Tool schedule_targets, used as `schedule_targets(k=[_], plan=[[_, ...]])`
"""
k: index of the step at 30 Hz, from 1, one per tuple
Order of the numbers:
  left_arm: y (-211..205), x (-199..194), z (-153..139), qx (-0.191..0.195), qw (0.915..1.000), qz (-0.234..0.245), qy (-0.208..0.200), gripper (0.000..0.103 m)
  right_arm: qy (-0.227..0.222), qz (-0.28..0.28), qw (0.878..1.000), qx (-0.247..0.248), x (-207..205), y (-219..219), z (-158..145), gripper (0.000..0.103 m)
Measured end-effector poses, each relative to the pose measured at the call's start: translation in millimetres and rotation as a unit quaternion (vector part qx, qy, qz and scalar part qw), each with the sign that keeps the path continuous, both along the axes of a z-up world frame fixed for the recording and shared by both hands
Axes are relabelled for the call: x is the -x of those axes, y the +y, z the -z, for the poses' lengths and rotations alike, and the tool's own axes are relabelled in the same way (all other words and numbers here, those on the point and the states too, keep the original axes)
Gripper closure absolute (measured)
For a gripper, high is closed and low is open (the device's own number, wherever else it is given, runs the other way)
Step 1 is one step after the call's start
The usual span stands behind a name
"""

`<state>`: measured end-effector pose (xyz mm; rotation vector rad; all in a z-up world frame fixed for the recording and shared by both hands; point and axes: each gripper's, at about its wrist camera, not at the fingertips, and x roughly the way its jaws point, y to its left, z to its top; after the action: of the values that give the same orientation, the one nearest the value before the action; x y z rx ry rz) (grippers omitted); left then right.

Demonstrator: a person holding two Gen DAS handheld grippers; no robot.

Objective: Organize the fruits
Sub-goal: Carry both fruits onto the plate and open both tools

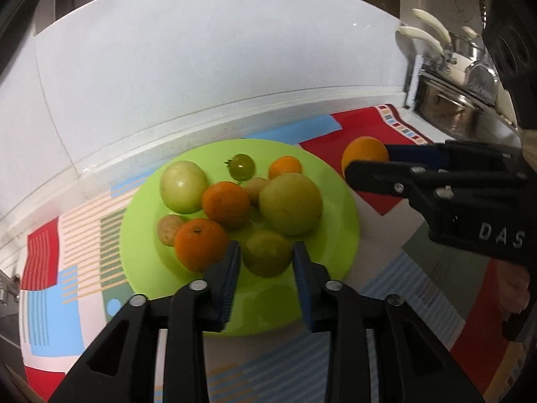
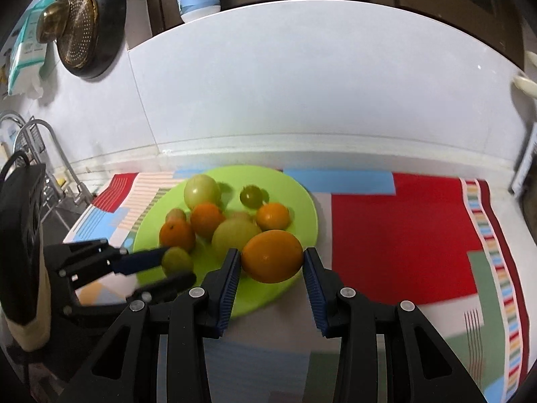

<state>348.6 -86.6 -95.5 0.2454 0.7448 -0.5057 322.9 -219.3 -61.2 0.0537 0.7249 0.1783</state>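
Note:
A lime green plate [image 1: 339, 245] [image 2: 303, 201] on a patterned mat holds several green and orange fruits. My left gripper [image 1: 266, 260] has its jaws on either side of a small green fruit [image 1: 266, 252] [image 2: 177, 260] at the plate's near edge; the pads look in contact with it. My right gripper [image 2: 272, 262] is shut on a large orange [image 2: 272, 256] and holds it above the plate's right rim. In the left wrist view this orange [image 1: 364, 154] sits between the right gripper's fingers [image 1: 386, 176], right of the plate.
A colourful patterned mat [image 2: 402, 221] covers the counter against a white tiled wall. A steel pot with lid [image 1: 453, 100] stands at the far right. A sink tap [image 2: 50, 154] and a hanging strainer [image 2: 80, 30] are at the left.

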Motion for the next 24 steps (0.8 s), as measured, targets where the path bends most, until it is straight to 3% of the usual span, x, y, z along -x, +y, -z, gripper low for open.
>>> schedule_targets(k=[2, 4, 10, 18, 20, 21, 24], plan=[[3.4, 0.6, -5.8, 0.009, 0.9999, -0.002, -0.007, 0.062, -0.002, -0.005, 1.000, -0.003, -7.7, 2.6, -0.9, 0.064], [9.7, 0.2, -11.5, 0.009, 0.9996, -0.019, -0.017, 0.048, -0.005, -0.011, 1.000, -0.005, -14.8, 5.9, -1.8, 0.064], [37.7, -9.2, -26.5, -0.008, 0.9945, -0.086, -0.059, 0.037, -0.010, -0.030, 0.999, -0.007, -35.3, 20.8, -2.0, 0.064], [64.1, -20.3, -32.7, -0.014, 0.9887, -0.128, -0.077, 0.034, -0.017, -0.046, 0.999, -0.015, -68.2, 44.6, -0.7, 0.063], [67.7, -19.3, -32.8, -0.012, 0.9885, -0.131, -0.075, 0.034, -0.018, -0.044, 0.999, -0.012, -75.4, 47.8, 0.2, 0.057], [67.1, -19.2, -33.3, -0.011, 0.9885, -0.131, -0.074, 0.034, -0.017, -0.041, 0.999, -0.009, -77.5, 49.0, 0.2, 0.049], [68.5, -14.8, -34.9, -0.007, 0.9884, -0.133, -0.073, 0.034, -0.026, -0.029, 0.999, -0.006, -71.9, 48.3, -3.6, 0.048]])
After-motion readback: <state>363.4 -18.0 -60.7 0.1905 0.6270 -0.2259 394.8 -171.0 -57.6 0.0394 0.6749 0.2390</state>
